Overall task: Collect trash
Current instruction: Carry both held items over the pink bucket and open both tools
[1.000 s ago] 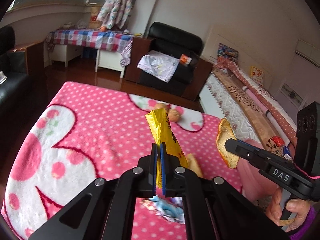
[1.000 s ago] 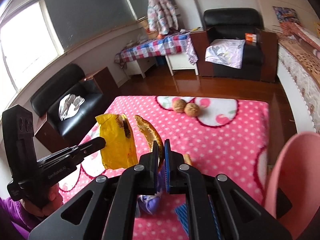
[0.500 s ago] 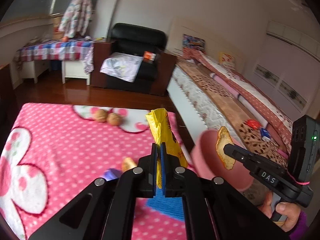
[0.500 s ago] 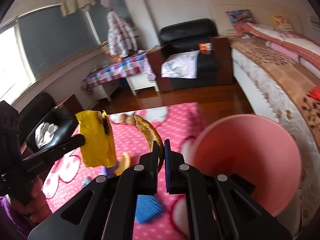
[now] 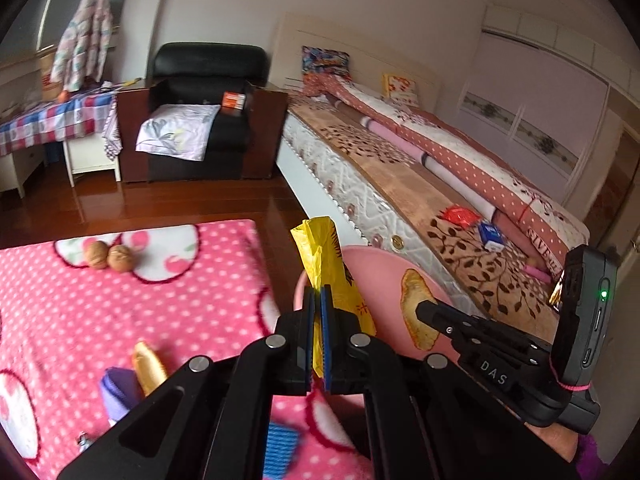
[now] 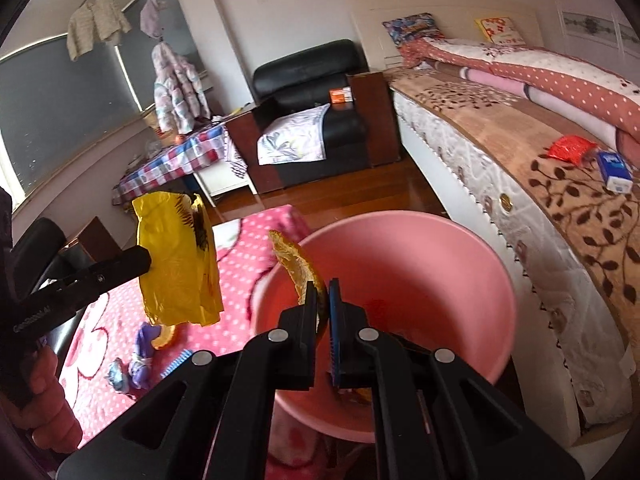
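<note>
My left hand-held gripper is clamped on a yellow wrapper, which sticks up from between the blue pads and hangs just over the near rim of the pink bin. From the right wrist view the wrapper is crumpled and dangles above the edge of the pink blanket, beside the bin. My right hand-held gripper pinches a piece of peel, brownish-orange and curved, and holds it above the bin's open mouth. The left wrist view shows the peel at the tip of the right fingers, against the bin's inner wall.

On the blanket lie two walnuts at the far end, touching each other. Nearer to me are another bit of peel, a purple wrapper next to it, and a blue brush partly hidden by the left gripper's frame. The bin stands between the blanket and the bed.
</note>
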A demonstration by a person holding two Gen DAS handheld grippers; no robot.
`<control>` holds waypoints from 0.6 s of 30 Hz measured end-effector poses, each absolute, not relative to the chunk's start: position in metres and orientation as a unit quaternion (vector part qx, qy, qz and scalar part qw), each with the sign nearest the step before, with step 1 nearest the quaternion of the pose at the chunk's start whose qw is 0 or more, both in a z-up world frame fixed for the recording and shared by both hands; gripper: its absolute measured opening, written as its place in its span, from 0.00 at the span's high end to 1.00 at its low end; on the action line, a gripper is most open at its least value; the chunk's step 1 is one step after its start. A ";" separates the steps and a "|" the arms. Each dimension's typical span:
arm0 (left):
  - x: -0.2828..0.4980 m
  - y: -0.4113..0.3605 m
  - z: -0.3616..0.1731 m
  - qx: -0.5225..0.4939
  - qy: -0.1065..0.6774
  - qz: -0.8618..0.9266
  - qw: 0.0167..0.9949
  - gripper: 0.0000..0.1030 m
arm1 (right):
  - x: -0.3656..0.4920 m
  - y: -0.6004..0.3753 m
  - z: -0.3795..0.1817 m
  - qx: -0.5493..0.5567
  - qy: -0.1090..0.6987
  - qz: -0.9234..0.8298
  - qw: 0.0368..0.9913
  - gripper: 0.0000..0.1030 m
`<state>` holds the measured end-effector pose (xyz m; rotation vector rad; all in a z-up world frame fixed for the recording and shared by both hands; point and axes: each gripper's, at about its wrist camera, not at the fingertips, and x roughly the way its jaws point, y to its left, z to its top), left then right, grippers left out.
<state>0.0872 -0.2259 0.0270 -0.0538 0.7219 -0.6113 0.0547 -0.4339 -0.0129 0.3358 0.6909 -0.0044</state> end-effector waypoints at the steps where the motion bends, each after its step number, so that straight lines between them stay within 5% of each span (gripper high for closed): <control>1: 0.088 -0.230 0.026 -0.023 0.349 -0.297 0.889 0.98 | 0.055 -0.437 -0.014 0.165 0.338 -0.005 0.927 0.94; 18: 0.096 -0.264 -0.009 -0.007 0.396 -0.308 0.865 0.98 | 0.056 -0.456 -0.031 0.181 0.352 -0.020 0.918 0.94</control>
